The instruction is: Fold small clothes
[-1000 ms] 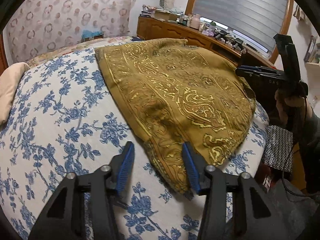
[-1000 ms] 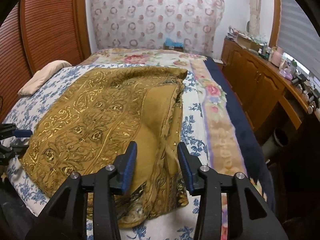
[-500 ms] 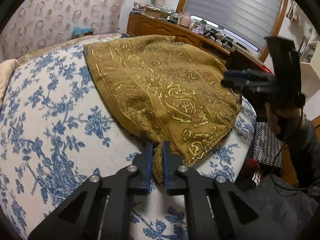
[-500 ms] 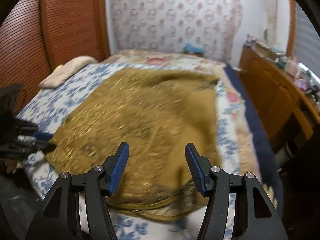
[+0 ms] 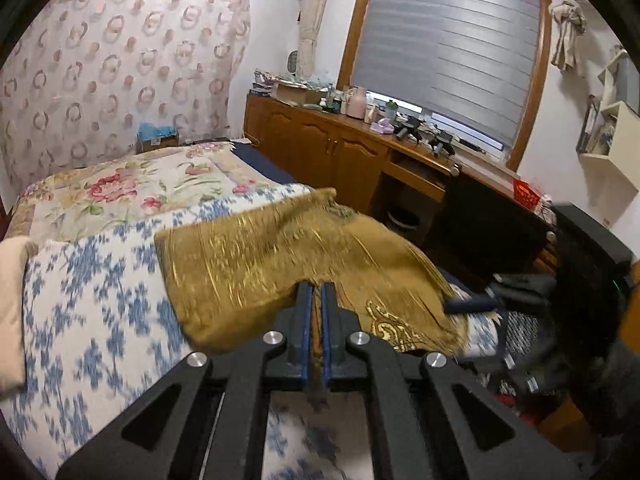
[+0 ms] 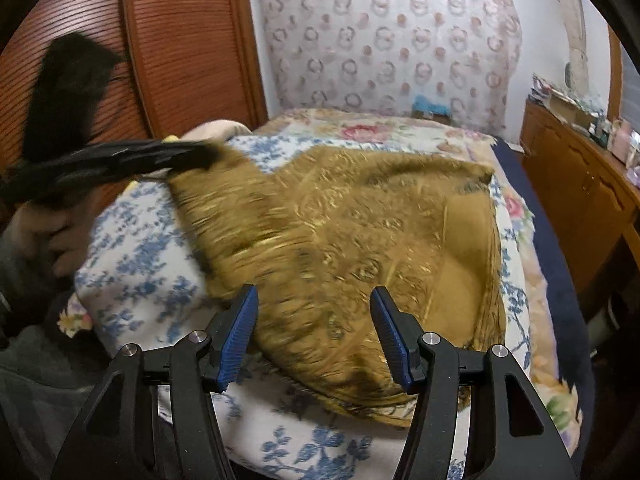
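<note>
Left wrist view: gold-patterned cloth (image 5: 256, 264) on blue-floral bedspread (image 5: 88, 312), one corner lifted clear of it. Left gripper (image 5: 316, 308) clamped tight on that corner, cloth edge pinched flat between blue pads (image 5: 305, 320). Drapes and buckles freely from the pinch, so judged thin, soft, light; no stiffness to carry a fold by itself. Metallic print perhaps a little slick, hence a firm pinch on hem or corner rather than mid-panel.

Right wrist view: same cloth (image 6: 360, 248) across the near part of the bed, plain reverse side showing at its right edge where a flap lies turned over. Right gripper (image 6: 316, 336) above the near hem, pads spread, nothing between them, not touching fabric. Best second hold judged to be the near corner of that hem, to match the lifted one.

Hard to read: heavy motion blur on cloth and bedspread in both views, pattern smeared. Lifted corner itself hidden inside the left pads. Underside of raised fabric unseen. Layer count at the right edge unclear, probably two. Left gripper (image 6: 120, 160) in right view a dark streak only. Wooden cabinet (image 5: 344, 160) beyond the bed, its clutter too small to identify.
</note>
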### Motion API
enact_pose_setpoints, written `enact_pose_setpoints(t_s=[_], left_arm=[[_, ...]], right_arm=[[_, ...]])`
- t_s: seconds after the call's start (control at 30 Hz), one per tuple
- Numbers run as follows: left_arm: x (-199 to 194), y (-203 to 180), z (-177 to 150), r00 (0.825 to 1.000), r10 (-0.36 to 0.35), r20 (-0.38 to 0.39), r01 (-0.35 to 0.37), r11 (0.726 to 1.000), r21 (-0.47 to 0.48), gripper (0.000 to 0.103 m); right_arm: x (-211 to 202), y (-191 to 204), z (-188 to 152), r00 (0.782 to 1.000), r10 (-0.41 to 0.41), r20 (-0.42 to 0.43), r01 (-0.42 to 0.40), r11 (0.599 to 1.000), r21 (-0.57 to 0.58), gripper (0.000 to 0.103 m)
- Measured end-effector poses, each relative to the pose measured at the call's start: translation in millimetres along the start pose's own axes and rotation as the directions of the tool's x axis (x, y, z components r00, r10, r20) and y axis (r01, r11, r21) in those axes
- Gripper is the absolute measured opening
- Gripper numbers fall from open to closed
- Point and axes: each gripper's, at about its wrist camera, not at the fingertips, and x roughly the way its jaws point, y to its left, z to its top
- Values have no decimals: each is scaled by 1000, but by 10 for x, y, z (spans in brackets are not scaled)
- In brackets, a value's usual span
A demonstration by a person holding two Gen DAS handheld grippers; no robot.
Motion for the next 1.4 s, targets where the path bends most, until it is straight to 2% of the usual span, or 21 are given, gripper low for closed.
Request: enact_pose_setpoints(t_s=[0.1,0.2,0.3,0.53,0.63,0.67,0.7,0.73,0.77,0.87,1.07,1.2,1.3,1.4], left_arm=[[101,16,56,1000,16,0,-16,1000,-2,1],[178,42,67,999,37,-4,-37,999,2,1],[209,51,63,999,51,-5,-51,999,2,1],[184,41,84,997,78,7,-79,997,16,1],[180,38,97,996,87,9,-87,996,21,1],[183,41,103,996,86,9,-87,996,21,1],[184,48,104,996,86,9,-87,996,20,1],[184,42,104,996,92,10,-92,996,22,1],[181,48,111,995,103,13,-103,994,25,1],[170,109,162,991,132,23,-133,991,24,1],[173,338,269,983,179,41,-180,984,8,3],[212,521,299,981,192,27,-191,981,-27,4],[284,636,333,976,220,6,-220,975,-28,10],[361,775,378,972,235,-15,-235,971,-32,25]], right_arm=[[57,53,-17,999,-31,-25,30,999,-35,60],[187,21,-84,997,-25,-70,23,999,-24,60],[279,-71,-172,993,-60,-104,58,998,-25,60],[298,-389,-221,988,-103,-118,107,994,30,58],[287,-449,-224,988,-101,-114,105,994,26,51],[299,-475,-223,988,-103,-118,106,994,22,41],[302,-492,-215,988,-96,-119,99,995,20,35],[294,-507,-192,990,-83,-110,85,996,15,22],[294,-501,-151,992,-76,-99,77,997,4,11],[246,-514,49,993,-109,-43,107,994,-37,7],[281,-702,636,990,-127,57,131,990,-60,6],[467,-811,929,990,-121,77,128,987,-94,5],[646,-897,1101,991,-111,69,118,986,-114,5],[854,-965,1216,994,-103,45,108,986,-131,5]])
